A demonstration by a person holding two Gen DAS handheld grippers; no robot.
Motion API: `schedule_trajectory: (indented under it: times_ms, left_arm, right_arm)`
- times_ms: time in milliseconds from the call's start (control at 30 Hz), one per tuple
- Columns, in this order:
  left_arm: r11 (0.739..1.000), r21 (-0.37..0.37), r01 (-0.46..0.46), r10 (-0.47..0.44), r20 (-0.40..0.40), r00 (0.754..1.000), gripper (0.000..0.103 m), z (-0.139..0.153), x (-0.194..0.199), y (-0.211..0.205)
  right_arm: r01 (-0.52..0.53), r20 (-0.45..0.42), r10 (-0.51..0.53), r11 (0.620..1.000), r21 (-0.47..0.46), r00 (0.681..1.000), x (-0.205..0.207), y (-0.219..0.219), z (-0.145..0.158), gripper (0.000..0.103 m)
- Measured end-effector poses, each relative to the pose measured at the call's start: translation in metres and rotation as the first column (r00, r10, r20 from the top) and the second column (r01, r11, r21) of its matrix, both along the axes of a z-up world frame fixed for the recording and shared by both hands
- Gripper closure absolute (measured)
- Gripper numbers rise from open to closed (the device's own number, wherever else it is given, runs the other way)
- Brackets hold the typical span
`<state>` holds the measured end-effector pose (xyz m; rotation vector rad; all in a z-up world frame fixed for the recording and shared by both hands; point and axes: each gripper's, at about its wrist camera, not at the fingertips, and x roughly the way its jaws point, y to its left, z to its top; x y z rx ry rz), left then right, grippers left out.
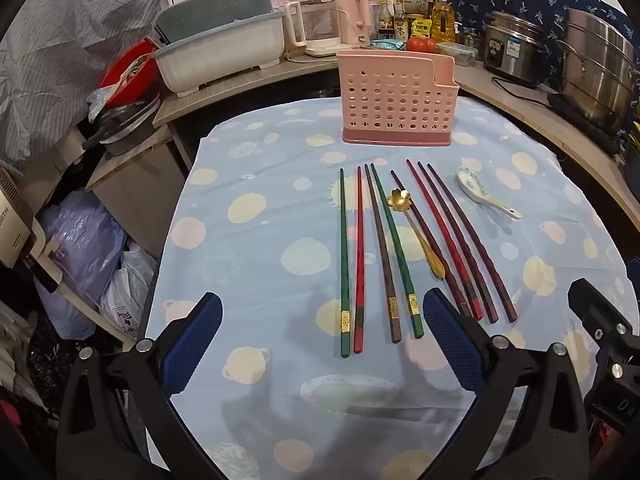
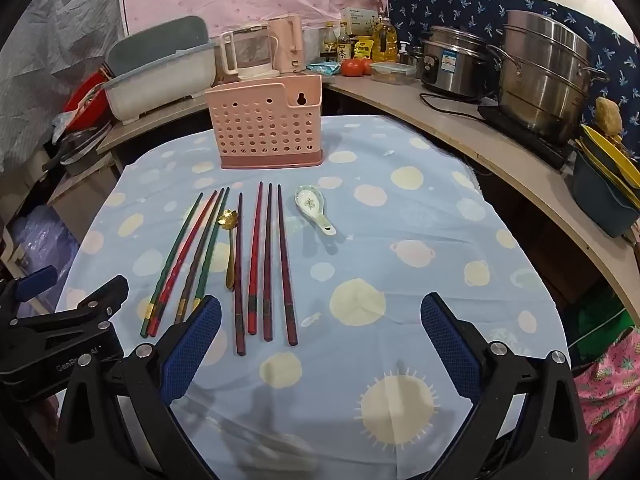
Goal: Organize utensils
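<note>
The left gripper (image 1: 322, 344) stood wide open at the lower edge of its frame, holding nothing, its blue ribbed pads (image 1: 192, 340) spread above the near ends of the chopsticks (image 1: 404, 248). The right gripper (image 2: 320, 346) was likewise spread wide and unloaded over bare tablecloth (image 2: 420, 248).

The right view alone showed the left gripper's black body at lower left (image 2: 72, 320), a keyhole slot in the pink utensil holder's (image 2: 266, 128) raised back panel, and yellow dishes in a dark tub (image 2: 608, 196) at the right edge. The left view alone showed plastic bags (image 1: 92, 248) beside the table at lower left.

Eight slender, lacquered chopsticks, green, red and dark brown, lay roughly parallel at frame centre, some with gold bands near their thick ends. A gold spoon with a flower-shaped bowl (image 1: 416, 232) lay among them. A white glazed ceramic spoon (image 1: 482, 192) rested apart, to their right. The holder, perforated plastic on a darker base, stood upright beyond them. The cloth was pale blue, printed with round motifs. Steel pots (image 2: 544, 68) stood at upper right.
</note>
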<state>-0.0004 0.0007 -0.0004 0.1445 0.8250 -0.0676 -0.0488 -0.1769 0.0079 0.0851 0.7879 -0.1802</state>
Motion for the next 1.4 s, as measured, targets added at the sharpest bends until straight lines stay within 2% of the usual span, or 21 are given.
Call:
schedule_trajectory:
  times_ms: [300, 1400]
  left_arm:
    - [1.0, -0.013, 0.002, -0.002, -0.03, 1.0, 0.007, -0.003, 0.003, 0.003]
    - [1.0, 0.003, 0.004, -0.004, -0.016, 1.0, 0.007, 0.007, 0.0, 0.0]
  right_arm:
    - [-0.008, -0.01, 0.008, 1.0, -0.001, 1.0, 0.0, 0.001, 0.002, 0.007]
    - [0.002, 0.009, -0.002, 1.0, -0.007, 1.0, -0.003, -0.002, 0.007, 0.007]
